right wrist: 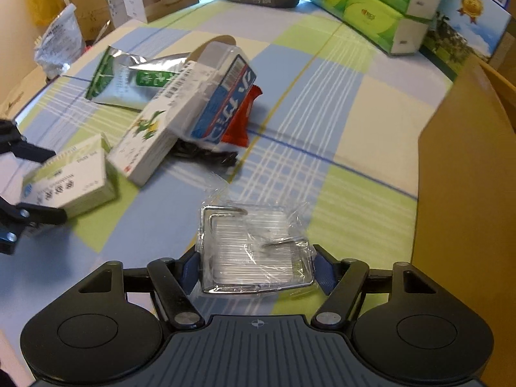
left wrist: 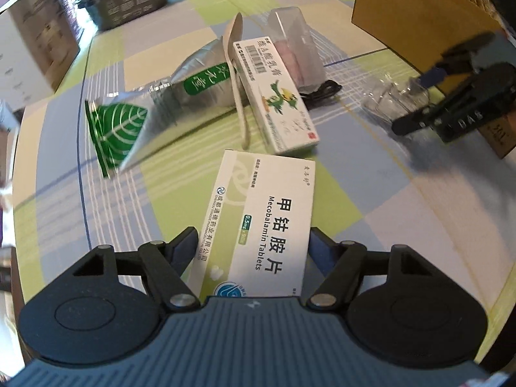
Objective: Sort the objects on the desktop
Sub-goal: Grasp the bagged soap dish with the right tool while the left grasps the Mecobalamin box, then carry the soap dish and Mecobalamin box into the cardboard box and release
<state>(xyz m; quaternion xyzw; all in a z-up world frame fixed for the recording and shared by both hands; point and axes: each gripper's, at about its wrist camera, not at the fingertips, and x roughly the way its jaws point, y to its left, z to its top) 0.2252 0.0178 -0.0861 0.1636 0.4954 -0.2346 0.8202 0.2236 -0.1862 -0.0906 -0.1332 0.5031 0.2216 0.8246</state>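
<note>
The left gripper (left wrist: 253, 248) pinches a pill box (left wrist: 262, 222) at lower centre; the right gripper (right wrist: 256, 266) clamps a slick plastic packet (right wrist: 254, 248), which could slip free.

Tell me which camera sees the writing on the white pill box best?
The left wrist view. There the Mecobalamin pill box lies between the left hand-held gripper's fingers, big and sharp enough to read. In the right wrist view the same box is small, blurred and turned away, far off at the left edge.
</note>
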